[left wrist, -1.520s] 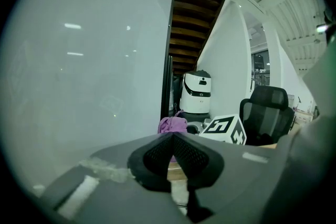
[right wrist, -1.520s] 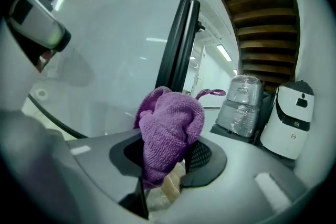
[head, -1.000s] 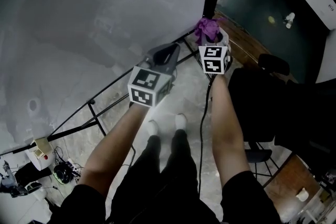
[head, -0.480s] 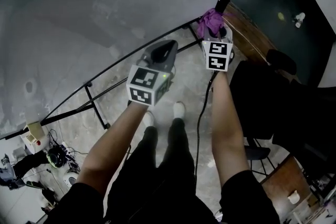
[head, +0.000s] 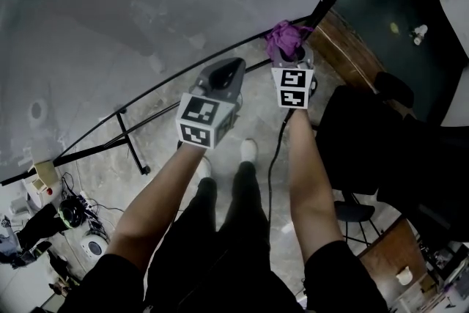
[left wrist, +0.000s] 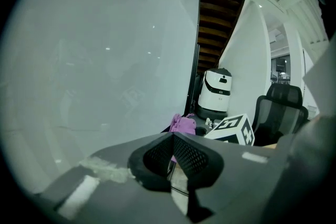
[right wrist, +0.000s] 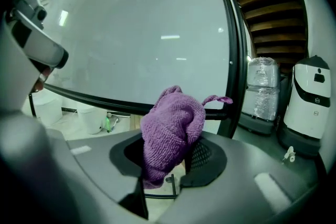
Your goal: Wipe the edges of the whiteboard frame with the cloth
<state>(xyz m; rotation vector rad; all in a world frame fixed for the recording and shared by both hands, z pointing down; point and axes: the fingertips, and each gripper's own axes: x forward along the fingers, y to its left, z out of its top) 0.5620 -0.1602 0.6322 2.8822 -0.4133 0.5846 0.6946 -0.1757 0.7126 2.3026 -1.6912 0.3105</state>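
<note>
A whiteboard [head: 146, 4] stands ahead. A cloth [head: 284, 39], in the right gripper [head: 291, 55], is close to the whiteboard's lower right corner. The left gripper [head: 226, 73] is to its left, before the bottom edge. A chair [head: 359, 135] stands at right.

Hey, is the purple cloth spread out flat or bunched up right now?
Bunched up. The cloth is a crumpled wad clamped in the right gripper, with one loose corner sticking out to the side.

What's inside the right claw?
A bunched purple cloth, clamped in the right claw. Its lower end disappears between the jaws, so how deep it goes is hidden.
</note>
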